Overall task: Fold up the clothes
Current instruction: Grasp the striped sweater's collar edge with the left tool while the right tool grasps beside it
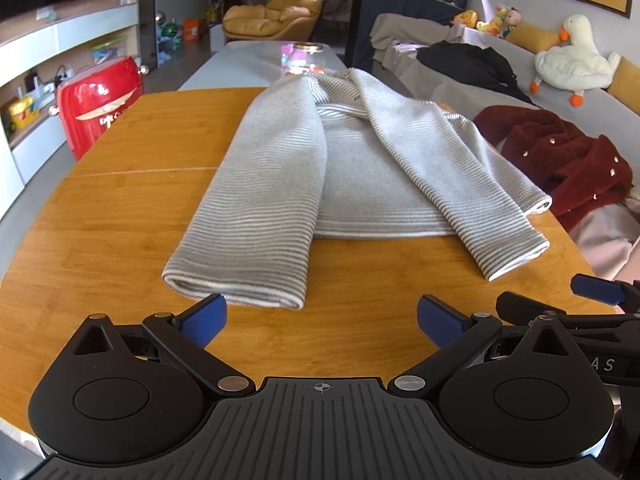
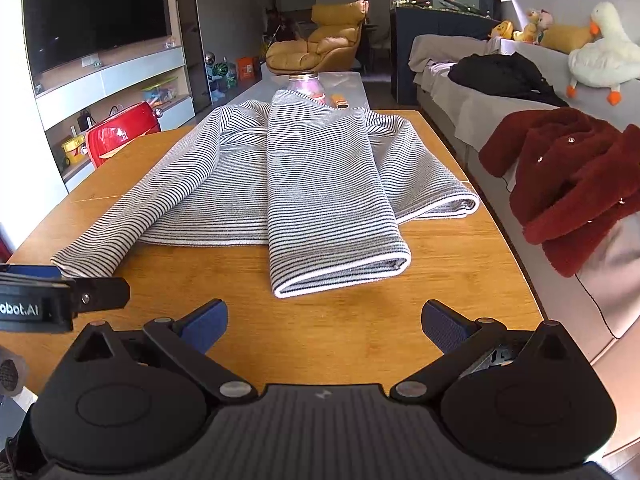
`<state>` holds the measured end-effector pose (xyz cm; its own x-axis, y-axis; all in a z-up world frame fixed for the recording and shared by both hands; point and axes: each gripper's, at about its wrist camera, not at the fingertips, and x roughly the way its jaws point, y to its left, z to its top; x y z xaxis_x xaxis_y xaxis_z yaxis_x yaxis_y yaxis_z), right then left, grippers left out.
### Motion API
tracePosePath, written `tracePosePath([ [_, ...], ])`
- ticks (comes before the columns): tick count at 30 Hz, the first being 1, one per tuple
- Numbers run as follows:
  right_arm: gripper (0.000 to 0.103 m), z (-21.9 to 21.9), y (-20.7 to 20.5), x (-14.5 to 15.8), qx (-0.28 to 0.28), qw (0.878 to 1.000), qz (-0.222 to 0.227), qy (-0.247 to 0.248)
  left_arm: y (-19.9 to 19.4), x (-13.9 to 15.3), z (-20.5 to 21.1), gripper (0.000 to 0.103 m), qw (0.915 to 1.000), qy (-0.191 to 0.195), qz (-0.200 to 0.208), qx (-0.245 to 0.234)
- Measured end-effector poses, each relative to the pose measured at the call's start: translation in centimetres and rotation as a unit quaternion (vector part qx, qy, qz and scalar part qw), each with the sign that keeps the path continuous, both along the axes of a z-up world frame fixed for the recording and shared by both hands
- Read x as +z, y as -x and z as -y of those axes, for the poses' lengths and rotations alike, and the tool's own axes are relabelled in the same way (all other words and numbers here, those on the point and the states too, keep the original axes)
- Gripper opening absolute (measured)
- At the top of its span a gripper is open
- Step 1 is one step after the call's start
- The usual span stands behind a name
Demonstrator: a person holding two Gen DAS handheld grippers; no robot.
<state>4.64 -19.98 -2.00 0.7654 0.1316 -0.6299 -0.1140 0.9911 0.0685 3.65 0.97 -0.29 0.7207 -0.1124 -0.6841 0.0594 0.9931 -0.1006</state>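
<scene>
A grey-and-white striped top (image 1: pixel 352 168) lies flat on the wooden table (image 1: pixel 120 216), both sleeves folded down over its body toward me. My left gripper (image 1: pixel 322 322) is open just short of the left sleeve's cuff (image 1: pixel 236 288), with nothing between its blue pads. In the right wrist view the same striped top (image 2: pixel 320 176) lies ahead. There my right gripper (image 2: pixel 324 326) is open a little before the right sleeve's cuff (image 2: pixel 340 276). Each gripper shows at the edge of the other's view: the right gripper (image 1: pixel 600 292) and the left gripper (image 2: pixel 60 288).
A dark red fluffy coat (image 2: pixel 568 184) lies on the grey sofa (image 2: pixel 480 120) right of the table. A black garment (image 2: pixel 504 76) and a white goose toy (image 2: pixel 604 56) sit farther back. A glass jar (image 2: pixel 306 86) stands beyond the collar. A red case (image 1: pixel 100 104) stands left.
</scene>
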Motion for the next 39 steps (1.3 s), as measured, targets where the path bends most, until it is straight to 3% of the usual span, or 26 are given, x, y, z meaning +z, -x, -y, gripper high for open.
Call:
tracePosePath([
  [5,0.103,0.5,-2.7,1.2,0.012,0.999,0.024,-0.018,-3.8,1.2,-0.7,0.103,0.9982,0.032,0.019,-0.047],
  [9,0.103,1.8,-6.4,1.8,0.045,0.993,0.011,-0.105,-8.2,1.4,-0.9,0.103,0.9957,0.036,0.022,-0.082],
  [12,0.103,1.7,-9.3,2.4,0.064,0.992,0.016,-0.105,-11.7,1.7,-1.4,0.103,0.9953,0.024,0.038,-0.085],
  [14,0.103,1.4,-11.4,2.8,0.064,0.993,0.032,-0.088,-14.3,1.9,-2.2,0.103,0.9947,0.036,0.040,-0.088],
  [19,0.103,0.1,-15.4,2.2,0.073,0.994,0.024,-0.081,-22.1,1.4,-4.5,0.103,0.9940,0.092,0.001,-0.060],
  [24,0.103,-1.3,-19.1,0.9,0.085,0.992,-0.003,-0.088,-27.3,-0.5,-5.3,0.102,0.9908,0.112,-0.061,-0.046],
  [27,0.103,-2.2,-21.2,0.2,0.093,0.991,-0.019,-0.093,-28.5,-1.5,-5.0,0.094,0.9930,0.080,-0.073,-0.048],
  [28,0.103,-2.3,-21.6,0.0,0.100,0.990,-0.024,-0.096,-28.5,-1.6,-4.9,0.084,0.9944,0.060,-0.071,-0.050],
  [30,0.103,-2.6,-21.7,-0.1,0.116,0.986,-0.034,-0.111,-28.1,-1.8,-4.8,0.078,0.9957,0.032,-0.061,-0.063],
  [34,0.103,-3.3,-22.0,-0.3,0.125,0.986,-0.051,-0.097,-27.4,-1.5,-5.0,0.063,0.9956,0.011,-0.049,-0.079],
  [39,0.103,-3.2,-21.4,-0.1,0.135,0.980,-0.088,-0.117,-27.3,-0.4,-6.6,0.023,0.9976,-0.017,-0.009,-0.066],
])
